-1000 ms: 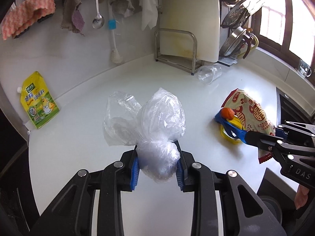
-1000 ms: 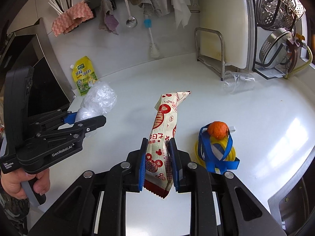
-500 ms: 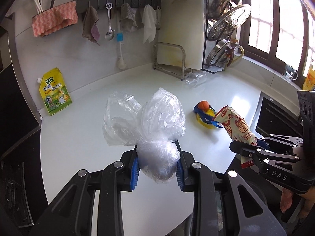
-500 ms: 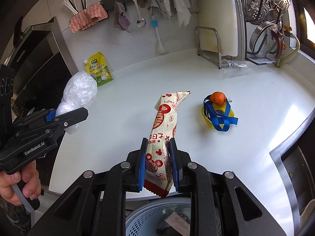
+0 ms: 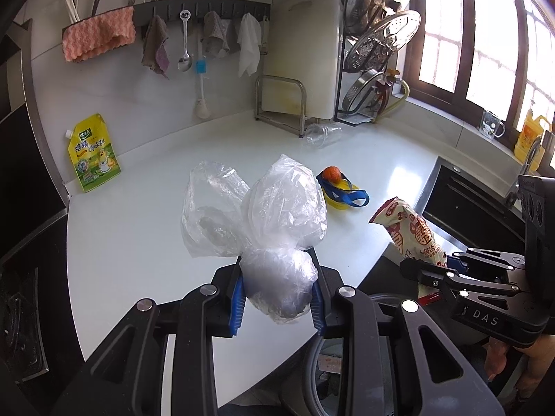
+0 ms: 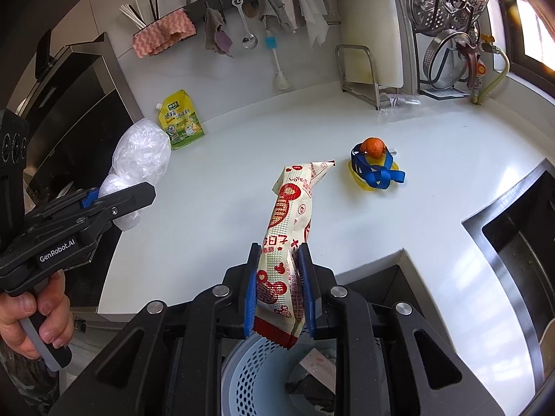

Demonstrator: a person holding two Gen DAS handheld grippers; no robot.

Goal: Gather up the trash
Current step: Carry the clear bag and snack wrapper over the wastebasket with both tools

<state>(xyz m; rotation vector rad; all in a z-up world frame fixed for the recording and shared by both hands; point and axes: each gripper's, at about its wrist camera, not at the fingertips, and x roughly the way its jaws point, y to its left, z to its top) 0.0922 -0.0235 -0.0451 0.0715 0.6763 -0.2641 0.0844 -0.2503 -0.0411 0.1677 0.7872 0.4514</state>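
The left gripper pinches a crumpled clear bag between its blue pads, the bag bulging up and forward past the fingertips, above the counter edge. The right gripper clamps a red-and-white wrapper near its lower end — the wrapper stands up out of the jaws, its bottom edge hanging over a perforated bin below. On the counter beyond lie a yellow lid with blue ribbon and a clear cup.
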